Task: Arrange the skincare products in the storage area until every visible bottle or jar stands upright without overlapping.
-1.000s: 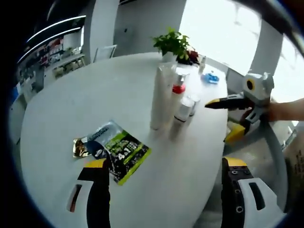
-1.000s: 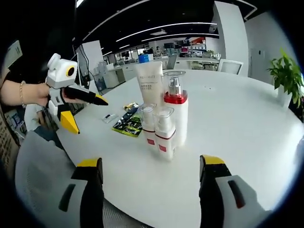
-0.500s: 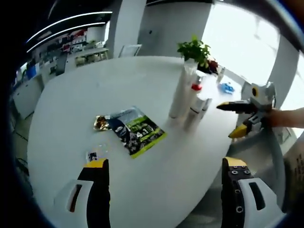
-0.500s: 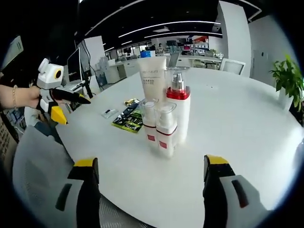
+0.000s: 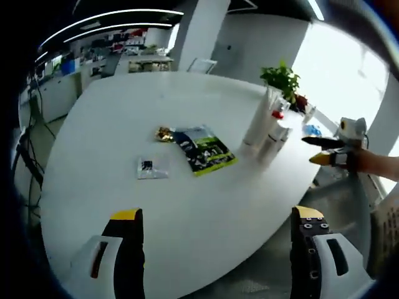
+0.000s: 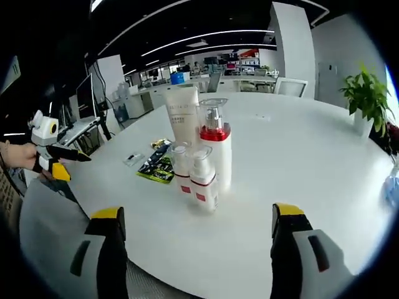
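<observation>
Now that both grippers, left [image 5: 215, 249] and right [image 6: 199, 249], have drawn back with jaws spread and empty, the tall white tube [image 6: 181, 119], red-collared pump bottle [image 6: 214, 147] and two small clear-capped bottles [image 6: 195, 177] stand upright, suggesting the arranging is done.

The left gripper [image 5: 218, 249] had two black jaws with yellow tips, each set in a white housing with a dark slot; small screws dotted the right-hand jaw. The right gripper [image 6: 198, 249] matched it: black jaws, yellow caps, white shells with dark slots. Seen from the other side, the right gripper [image 5: 333, 149] and the left gripper [image 6: 53, 156] each showed a white body, a black pointed jaw and a yellow wedge below.
</observation>
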